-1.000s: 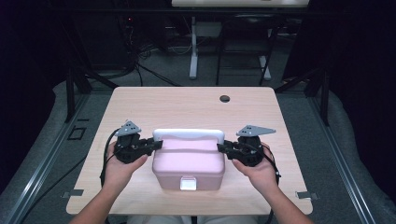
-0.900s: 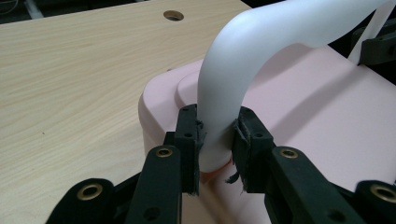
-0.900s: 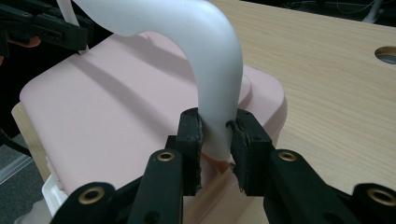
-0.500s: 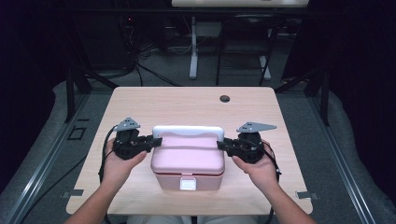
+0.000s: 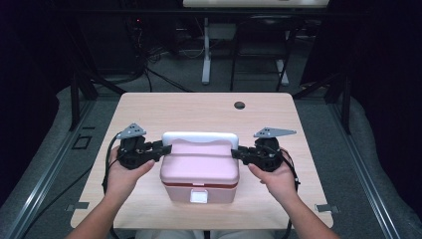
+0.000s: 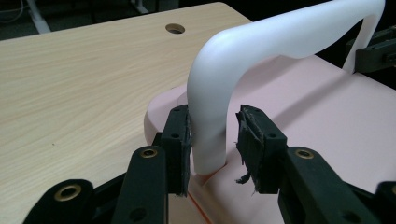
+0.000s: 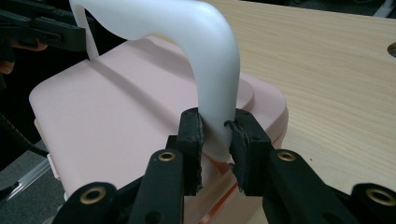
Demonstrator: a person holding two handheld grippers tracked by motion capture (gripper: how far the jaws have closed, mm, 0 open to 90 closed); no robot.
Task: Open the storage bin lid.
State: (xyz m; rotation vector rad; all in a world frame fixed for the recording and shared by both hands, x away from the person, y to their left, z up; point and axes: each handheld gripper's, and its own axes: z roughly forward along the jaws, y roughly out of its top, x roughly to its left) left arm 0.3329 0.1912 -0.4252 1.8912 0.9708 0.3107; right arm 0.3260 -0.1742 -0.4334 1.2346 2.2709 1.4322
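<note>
Pink hard-plastic box (image 5: 200,169) looked rigid and light, best taken by its white handle (image 6: 261,56), which the right gripper (image 7: 215,135) pinched while the left gripper (image 6: 212,135) straddled it, jaws slightly spread.

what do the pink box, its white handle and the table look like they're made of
Pink box: likely molded plastic, smooth matte, rounded edges.
White handle: plastic too, it seems, smooth with a soft sheen.
Table: light wood-grain top, maybe laminate; grain lines visible, real wood can't be ruled out.

We hold a black hand-held gripper (image 5: 158,149) in each bare hand (image 5: 122,172), the other (image 5: 240,153) matching: grey three-cornered top plates, brass-ringed screw holes, frayed black pads (image 6: 254,140), trailing black cables.
</note>
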